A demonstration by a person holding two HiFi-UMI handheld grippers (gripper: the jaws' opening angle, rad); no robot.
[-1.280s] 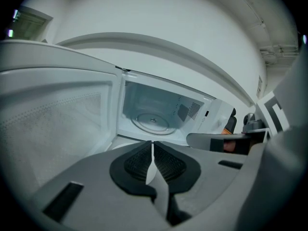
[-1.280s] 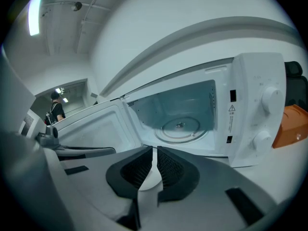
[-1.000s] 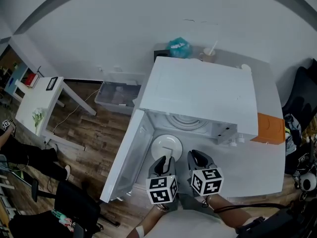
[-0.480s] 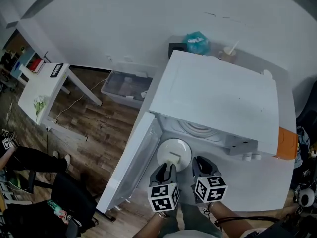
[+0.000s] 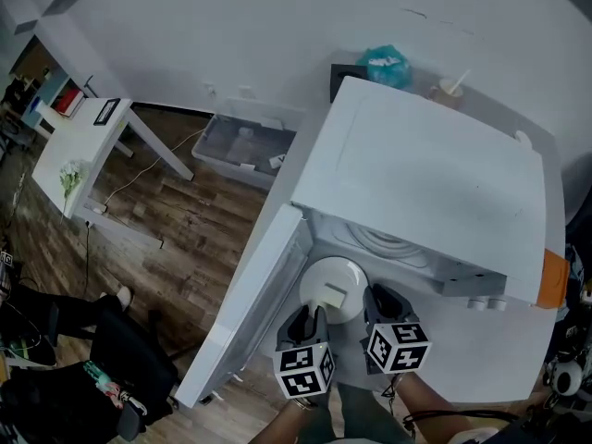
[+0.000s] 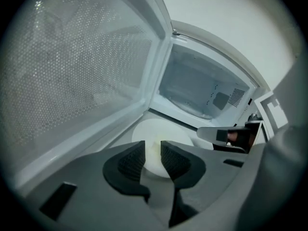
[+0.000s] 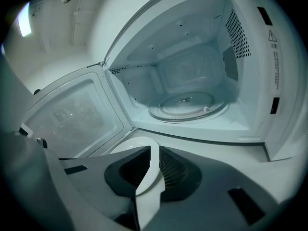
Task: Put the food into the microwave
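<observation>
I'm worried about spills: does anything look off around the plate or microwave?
Nothing stands out. The food sits on the plate, with nothing spilled. The right gripper is clamped on its rim, and the microwave stands open.

My left gripper (image 6: 153,147) has let its jaws part. They were pinched on the rim of the plate (image 6: 160,129), and now the plate shows through the gap between them. Both grippers have pushed on toward 12 o'clock, bringing the plate up to the mouth of the microwave (image 7: 250,81). From my right gripper (image 7: 154,149) the glass turntable (image 7: 185,105) looks much closer. From the left one, the open door (image 6: 72,76) has swung up to fill everything from 8 to 12 o'clock.
</observation>
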